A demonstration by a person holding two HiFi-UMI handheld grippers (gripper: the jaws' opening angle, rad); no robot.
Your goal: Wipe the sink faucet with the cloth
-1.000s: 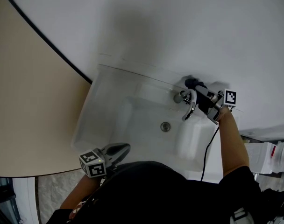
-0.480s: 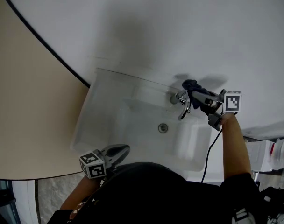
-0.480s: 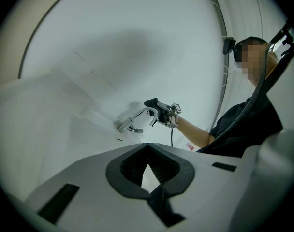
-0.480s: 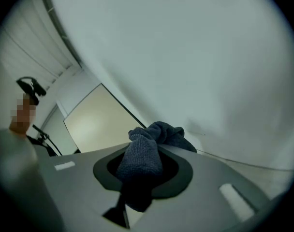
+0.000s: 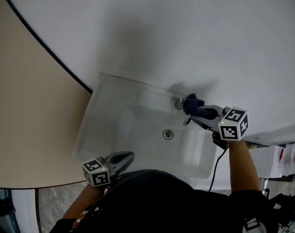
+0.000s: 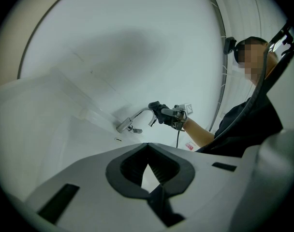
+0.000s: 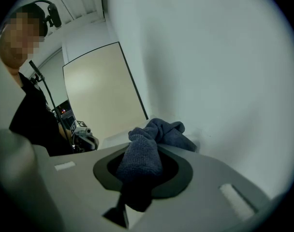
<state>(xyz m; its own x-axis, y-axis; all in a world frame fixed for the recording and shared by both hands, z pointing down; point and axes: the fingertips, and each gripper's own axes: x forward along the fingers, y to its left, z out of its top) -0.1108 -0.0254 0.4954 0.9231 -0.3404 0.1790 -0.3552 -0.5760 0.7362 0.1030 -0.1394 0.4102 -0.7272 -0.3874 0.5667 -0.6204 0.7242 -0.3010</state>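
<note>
Seemingly against faucet (image 6: 131, 122), cloth (image 7: 146, 151) sits in right claw (image 5: 194, 109).

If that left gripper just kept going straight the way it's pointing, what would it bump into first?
Probably the faucet, which lies across the sink from the left gripper, close to the cloth. The basin's far wall might come first, as depth is unclear.

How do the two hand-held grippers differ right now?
The left hand-held gripper is shut and empty; the right hand-held gripper clamps a dark blue cloth. The left hand-held gripper sits by the sink's near edge; the right hand-held gripper is up by the faucet at the far side. Each carries a marker cube.
</note>
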